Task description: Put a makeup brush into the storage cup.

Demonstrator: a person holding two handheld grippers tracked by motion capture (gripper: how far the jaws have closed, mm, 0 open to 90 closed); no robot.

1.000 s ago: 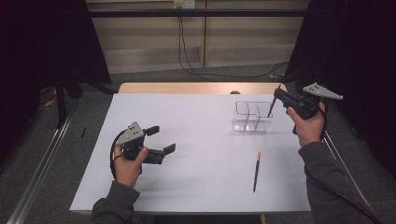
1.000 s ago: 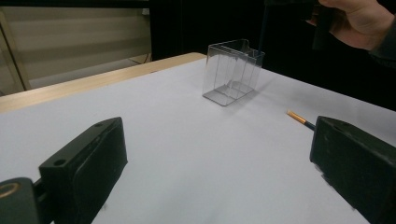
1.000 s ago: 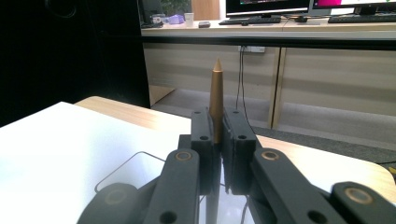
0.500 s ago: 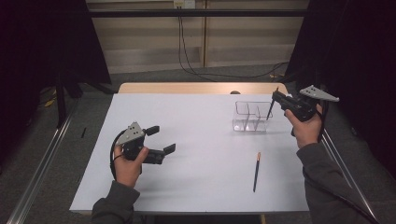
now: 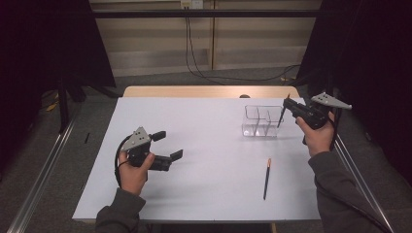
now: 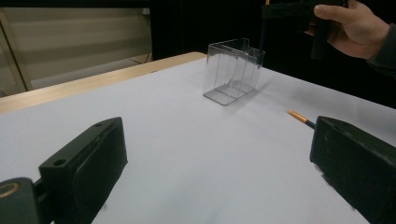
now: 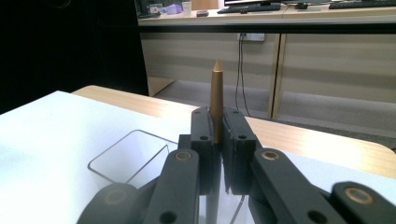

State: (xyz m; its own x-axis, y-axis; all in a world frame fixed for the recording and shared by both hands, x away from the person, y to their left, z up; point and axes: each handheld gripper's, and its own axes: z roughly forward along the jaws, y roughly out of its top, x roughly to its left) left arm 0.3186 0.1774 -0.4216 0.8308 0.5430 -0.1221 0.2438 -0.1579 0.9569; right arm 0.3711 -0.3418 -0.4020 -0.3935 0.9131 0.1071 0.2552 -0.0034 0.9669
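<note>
My right gripper point(image 5: 287, 104) is shut on a dark pencil point(image 5: 280, 117) with a tan tip point(image 7: 216, 88) that points upward. It hangs at the right end of a clear two-compartment box point(image 5: 262, 121). I cannot tell whether the pencil's lower end is inside the box. In the right gripper view the jaws press the pencil between them, with the box rim point(image 7: 122, 154) below. A second pencil point(image 5: 266, 178) lies flat on the white tabletop nearer the person. My left gripper point(image 5: 167, 144) rests low at the left, open, with nothing between its jaws.
The white table surface point(image 5: 209, 126) has a wooden strip point(image 5: 204, 91) along its far edge. Cables hang on the back wall. In the left gripper view the box point(image 6: 232, 70) and the lying pencil point(image 6: 301, 118) sit ahead, with the other hand point(image 6: 350, 25) beyond them.
The right hand has drifted slightly left and down with the pencil, closer to the box. The left hand has not moved.
</note>
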